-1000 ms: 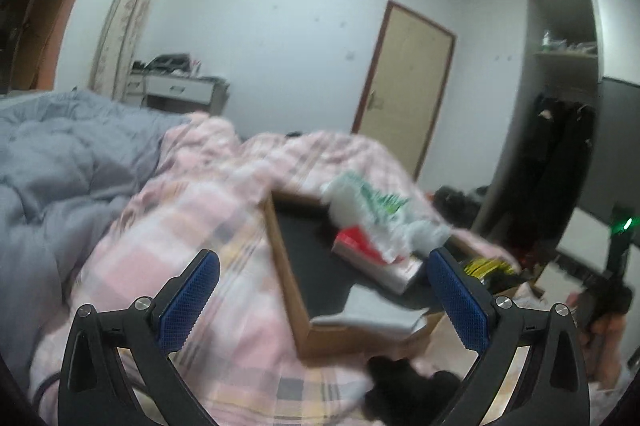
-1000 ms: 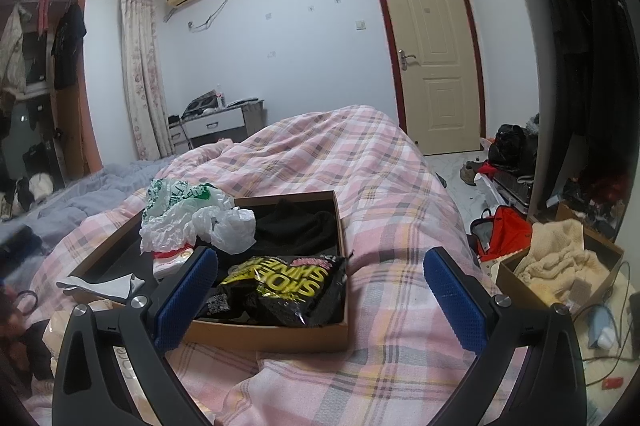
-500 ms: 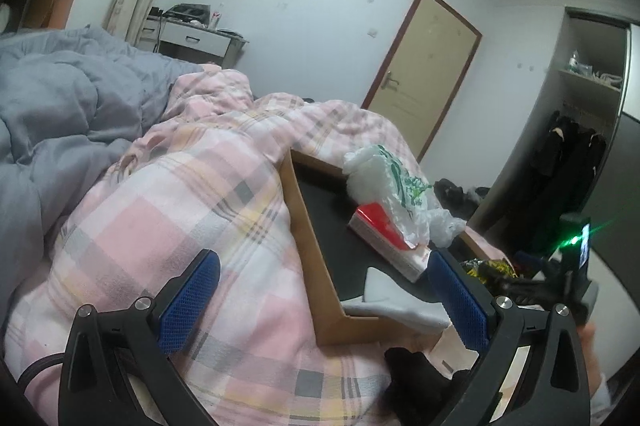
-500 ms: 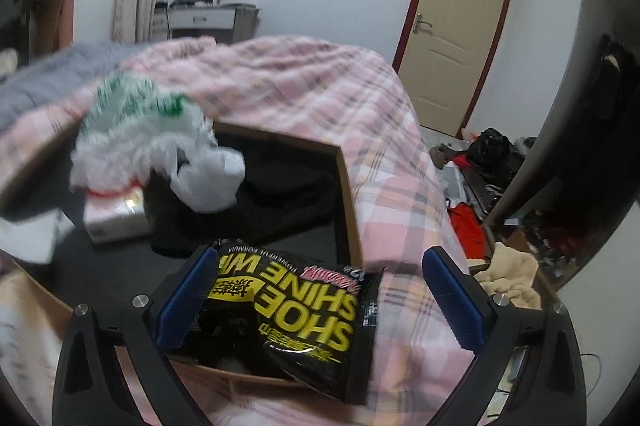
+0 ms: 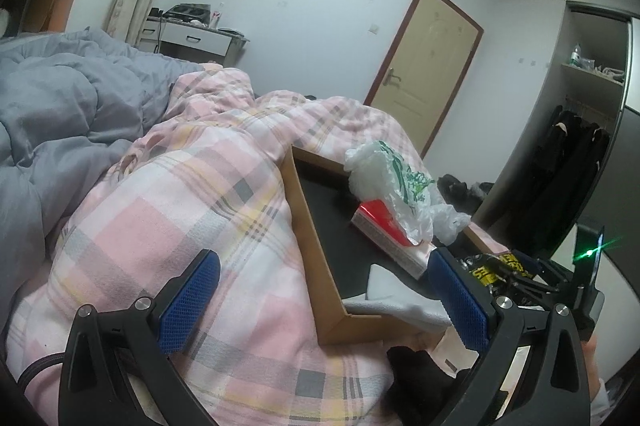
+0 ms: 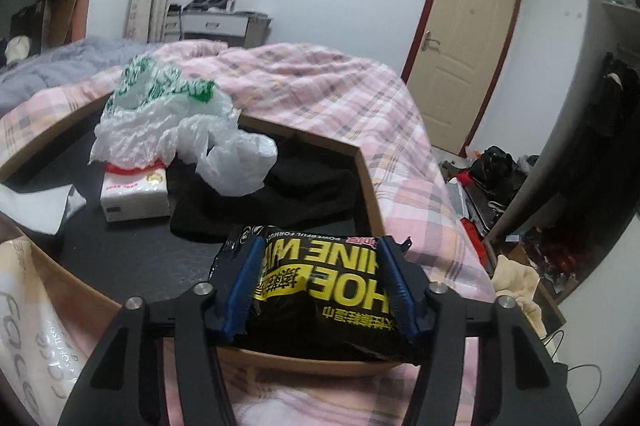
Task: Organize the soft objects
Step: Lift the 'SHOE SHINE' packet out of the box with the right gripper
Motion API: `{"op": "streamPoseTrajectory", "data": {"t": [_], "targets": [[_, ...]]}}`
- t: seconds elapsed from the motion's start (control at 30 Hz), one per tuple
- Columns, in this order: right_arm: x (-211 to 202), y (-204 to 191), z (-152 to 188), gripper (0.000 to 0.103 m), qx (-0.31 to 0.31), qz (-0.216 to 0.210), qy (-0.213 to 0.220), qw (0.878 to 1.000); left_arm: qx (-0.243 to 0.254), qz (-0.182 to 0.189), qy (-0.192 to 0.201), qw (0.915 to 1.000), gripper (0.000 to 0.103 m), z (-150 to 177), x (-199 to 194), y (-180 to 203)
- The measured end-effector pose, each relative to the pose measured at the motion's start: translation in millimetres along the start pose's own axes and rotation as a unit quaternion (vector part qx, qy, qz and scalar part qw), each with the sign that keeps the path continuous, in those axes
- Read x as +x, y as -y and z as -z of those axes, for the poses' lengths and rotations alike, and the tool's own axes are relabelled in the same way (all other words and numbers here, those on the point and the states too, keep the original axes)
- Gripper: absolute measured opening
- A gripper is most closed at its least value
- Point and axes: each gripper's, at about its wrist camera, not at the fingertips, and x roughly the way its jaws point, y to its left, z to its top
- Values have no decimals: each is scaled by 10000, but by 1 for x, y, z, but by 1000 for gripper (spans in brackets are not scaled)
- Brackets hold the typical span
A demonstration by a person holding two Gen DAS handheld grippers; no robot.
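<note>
At the six o'clock edge of the cardboard tray (image 6: 370, 182) on the pink plaid quilt (image 6: 340, 94), the right gripper (image 6: 320, 286) is closing on the black shoe-shine packet (image 6: 320, 278), its blue pads pressing both sides. The left gripper (image 5: 324, 302) stands wide open, empty, over the tray's near corner.

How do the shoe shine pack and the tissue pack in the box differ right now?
The shoe shine pack is black with yellow lettering; the tissue pack is white with a red top.
The shoe shine pack sits at the box's near edge between the closing pads of the right tool; the tissue pack is untouched by any tool.
A crumpled plastic bag lies over the tissue pack; nothing covers the shoe shine pack.
Both are soft packs in the same box.
</note>
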Motion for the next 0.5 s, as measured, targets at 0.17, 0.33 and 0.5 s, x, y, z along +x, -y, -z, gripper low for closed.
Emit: {"op": "streamPoseTrajectory", "data": {"t": [0.17,0.33,0.5], "targets": [[-7,12,0,49,385,-242,290,9985,-3,0,-5,10000,103,0,0,0],[-17,22,1,49,715,-596,681,9933,-4,-3,-11,10000,103,0,0,0],[-20,29,1,49,895,-857,868,9885,-4,-3,-10,10000,103,0,1,0]]}}
